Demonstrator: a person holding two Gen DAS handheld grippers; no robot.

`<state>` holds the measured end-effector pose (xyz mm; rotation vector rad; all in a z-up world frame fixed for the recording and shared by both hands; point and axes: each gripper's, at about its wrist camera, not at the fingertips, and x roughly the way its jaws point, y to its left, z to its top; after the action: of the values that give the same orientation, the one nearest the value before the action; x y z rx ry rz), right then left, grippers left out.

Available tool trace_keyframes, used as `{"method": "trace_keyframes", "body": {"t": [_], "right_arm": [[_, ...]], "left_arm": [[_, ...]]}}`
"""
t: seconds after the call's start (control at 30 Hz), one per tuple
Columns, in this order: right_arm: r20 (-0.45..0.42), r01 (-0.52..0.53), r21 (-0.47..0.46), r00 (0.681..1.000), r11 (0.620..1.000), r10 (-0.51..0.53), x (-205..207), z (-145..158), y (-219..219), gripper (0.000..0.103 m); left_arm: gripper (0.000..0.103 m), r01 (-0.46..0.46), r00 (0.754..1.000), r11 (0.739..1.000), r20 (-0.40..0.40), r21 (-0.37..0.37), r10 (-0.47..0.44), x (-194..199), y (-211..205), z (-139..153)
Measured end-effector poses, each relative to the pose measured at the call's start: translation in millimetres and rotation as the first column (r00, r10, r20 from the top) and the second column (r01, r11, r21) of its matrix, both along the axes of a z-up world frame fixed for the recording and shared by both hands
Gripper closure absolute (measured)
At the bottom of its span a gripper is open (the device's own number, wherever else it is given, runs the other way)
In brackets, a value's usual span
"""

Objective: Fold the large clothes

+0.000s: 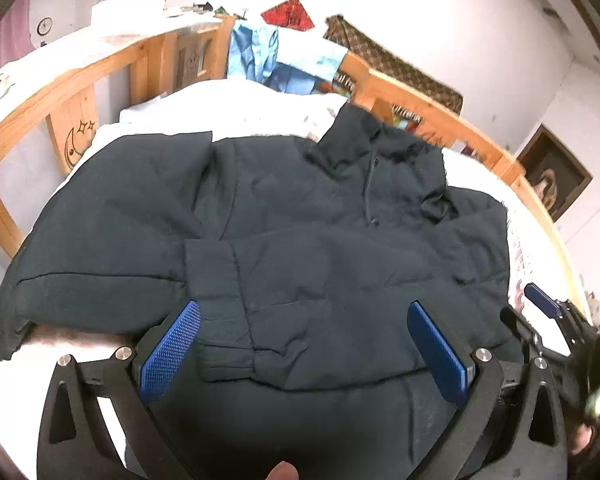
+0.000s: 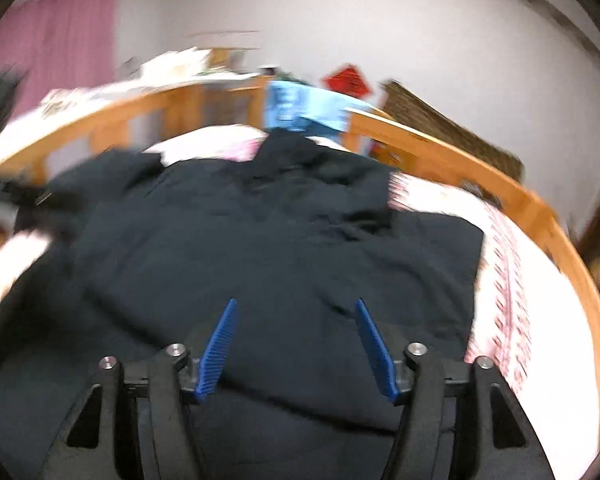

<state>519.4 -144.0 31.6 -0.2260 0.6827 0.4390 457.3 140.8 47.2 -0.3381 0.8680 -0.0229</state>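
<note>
A large dark navy padded jacket [image 1: 284, 216] lies spread on a white bed, collar toward the far end. One sleeve is folded across its front, its ribbed cuff [image 1: 220, 312] near me. My left gripper [image 1: 304, 316] is open and empty, hovering just above the cuff and the jacket's lower part. In the blurred right wrist view the same jacket [image 2: 280, 248] fills the middle. My right gripper [image 2: 294, 312] is open and empty above the jacket's lower half. It also shows at the right edge of the left wrist view [image 1: 548, 304].
The white bedsheet [image 1: 236, 100] sits inside a wooden bed frame [image 1: 428, 108] that runs along the far and right sides. A light blue garment [image 1: 260, 56] hangs over the far rail. A patterned cover [image 2: 508, 280] lies at the jacket's right. Pink curtain [image 2: 60, 40] at back left.
</note>
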Motion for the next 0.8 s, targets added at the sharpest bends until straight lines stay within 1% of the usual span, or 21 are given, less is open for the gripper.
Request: {"method": "trace_keyframes", "body": {"t": [0.03, 0.07, 0.1, 0.17, 0.27, 0.3, 0.33, 0.37, 0.43, 0.47, 0.53, 0.6, 0.67, 0.7, 0.73, 0.77, 0.8], "right_arm": [[-0.024, 0.071, 0.001, 0.997, 0.998, -0.071, 16, -3, -12, 0.039], [-0.038, 0.113, -0.007, 0.993, 0.994, -0.113, 25, -7, -24, 0.039], [-0.068, 0.157, -0.028, 0.985, 0.987, -0.159, 41, -17, -30, 0.039], [-0.132, 0.213, -0.065, 0.966, 0.975, -0.22, 63, -39, -40, 0.039], [-0.204, 0.247, -0.108, 0.942, 0.963, -0.265, 83, -72, -50, 0.039], [-0.229, 0.247, -0.116, 0.936, 0.962, -0.268, 90, -83, -50, 0.039], [-0.231, 0.244, -0.126, 0.935, 0.961, -0.268, 92, -88, -50, 0.039], [-0.228, 0.24, -0.138, 0.937, 0.961, -0.266, 93, -92, -48, 0.038], [-0.212, 0.236, -0.17, 0.939, 0.957, -0.27, 94, -95, -41, 0.037], [-0.203, 0.238, -0.178, 0.941, 0.955, -0.272, 93, -92, -39, 0.037], [-0.192, 0.24, -0.15, 0.945, 0.959, -0.266, 87, -83, -35, 0.037], [-0.177, 0.231, -0.112, 0.953, 0.967, -0.248, 78, -70, -30, 0.034], [-0.149, 0.205, -0.066, 0.966, 0.977, -0.213, 67, -53, -14, 0.025], [-0.144, 0.195, -0.053, 0.969, 0.979, -0.201, 62, -48, -8, 0.023], [-0.14, 0.171, -0.027, 0.975, 0.985, -0.173, 56, -40, 7, 0.022], [-0.141, 0.15, -0.009, 0.979, 0.989, -0.15, 53, -36, 21, 0.022], [-0.142, 0.129, 0.003, 0.982, 0.992, -0.127, 50, -33, 35, 0.022]], "left_arm": [[0.001, -0.01, 1.0, 1.0, 0.007, -0.002, 0.01, 1, -2, 1], [0.001, -0.022, 1.0, 1.0, -0.003, 0.014, 0.022, 4, -4, 0], [0.001, -0.042, 0.999, 0.998, -0.032, 0.055, 0.044, 10, -6, -2], [0.001, -0.074, 0.99, 0.985, -0.107, 0.158, 0.092, 28, -6, -18], [0.001, -0.092, 0.978, 0.963, -0.157, 0.254, 0.135, 44, -7, -48], [0.001, -0.089, 0.971, 0.955, -0.19, 0.282, 0.147, 50, -7, -61], [0.001, -0.083, 0.964, 0.954, -0.221, 0.289, 0.151, 54, -6, -73], [0.001, -0.073, 0.957, 0.96, -0.252, 0.271, 0.144, 58, -4, -86], [0.001, -0.08, 0.956, 0.962, -0.254, 0.263, 0.149, 58, -2, -96], [0.001, -0.081, 0.957, 0.962, -0.251, 0.26, 0.149, 57, -1, -95], [0.001, -0.101, 0.961, 0.966, -0.229, 0.239, 0.157, 49, 4, -87], [0.001, -0.126, 0.97, 0.973, -0.181, 0.194, 0.161, 31, 14, -72], [0.001, -0.164, 0.972, 0.976, -0.147, 0.146, 0.185, 5, 33, -58], [0.001, -0.197, 0.967, 0.973, -0.139, 0.124, 0.213, -9, 44, -52], [0.001, -0.241, 0.958, 0.966, -0.137, 0.09, 0.252, -24, 57, -47], [0.001, -0.288, 0.945, 0.956, -0.145, 0.048, 0.292, -38, 71, -42], [0.001, -0.349, 0.926, 0.937, -0.159, -0.008, 0.343, -54, 92, -40]]}}
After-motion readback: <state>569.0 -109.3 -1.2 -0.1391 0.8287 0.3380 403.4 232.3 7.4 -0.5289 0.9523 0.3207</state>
